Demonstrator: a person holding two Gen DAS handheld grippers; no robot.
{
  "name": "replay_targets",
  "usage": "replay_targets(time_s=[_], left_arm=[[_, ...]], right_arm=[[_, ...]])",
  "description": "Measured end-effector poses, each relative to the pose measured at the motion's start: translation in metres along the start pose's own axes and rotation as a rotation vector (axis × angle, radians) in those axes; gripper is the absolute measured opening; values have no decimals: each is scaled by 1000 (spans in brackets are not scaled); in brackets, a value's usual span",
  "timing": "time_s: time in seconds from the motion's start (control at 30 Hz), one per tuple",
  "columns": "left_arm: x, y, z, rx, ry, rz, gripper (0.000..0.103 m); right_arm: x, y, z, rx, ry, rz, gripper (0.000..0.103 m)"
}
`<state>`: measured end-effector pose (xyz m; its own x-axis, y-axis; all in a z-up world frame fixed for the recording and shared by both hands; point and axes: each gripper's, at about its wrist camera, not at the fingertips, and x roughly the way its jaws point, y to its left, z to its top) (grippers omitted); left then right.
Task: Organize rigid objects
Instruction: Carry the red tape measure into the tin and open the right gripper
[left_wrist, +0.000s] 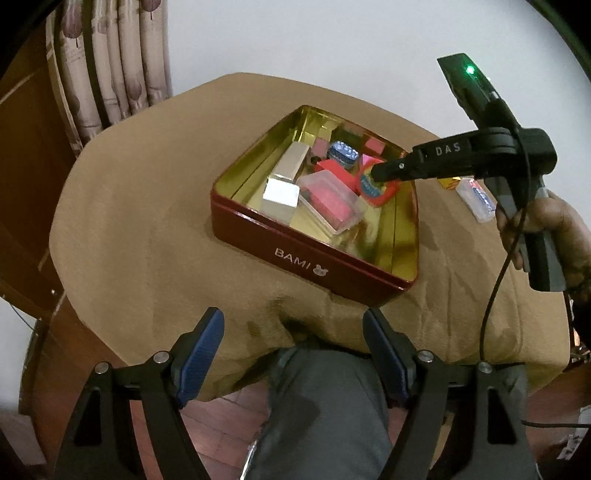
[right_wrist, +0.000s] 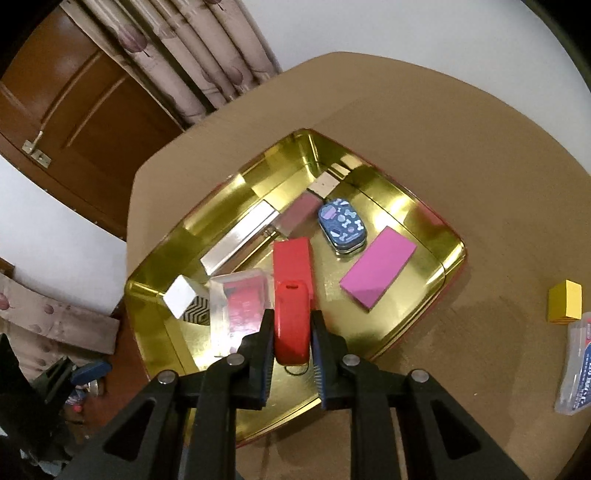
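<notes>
While the right gripper (right_wrist: 291, 325) clamps the red tape measure (right_wrist: 291, 317) over the tin (left_wrist: 295, 251), evidently to deposit it; left gripper (left_wrist: 293, 354) idle, jaws apart, off the tabletop's near edge

Right gripper (right_wrist: 291, 325) fingers cover both side faces of the red round case (right_wrist: 291, 321); its label is out of sight in the right wrist view, and illegible in the left wrist view. Clear plastic box (right_wrist: 574, 363), to the gripper's right, is cut off by the picture's edge, print too blurred to read. Clear lidded box (right_wrist: 240, 295), left of fingers: contents indistinct, lower corner hidden behind the left finger.
</notes>
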<state>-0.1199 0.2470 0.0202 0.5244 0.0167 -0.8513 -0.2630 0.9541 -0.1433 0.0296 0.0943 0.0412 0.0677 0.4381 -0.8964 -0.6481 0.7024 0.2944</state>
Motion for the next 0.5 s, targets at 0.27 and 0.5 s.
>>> replay_targets(time_s=[0.27, 0.5], left_arm=[[0, -1, -2, 12, -5, 12, 74], [-5, -10, -3, 38, -18, 18, 74]], right_arm=[[-32, -2, 7, 7, -105, 4, 30], [-68, -20, -18, 47, -200, -11, 30]])
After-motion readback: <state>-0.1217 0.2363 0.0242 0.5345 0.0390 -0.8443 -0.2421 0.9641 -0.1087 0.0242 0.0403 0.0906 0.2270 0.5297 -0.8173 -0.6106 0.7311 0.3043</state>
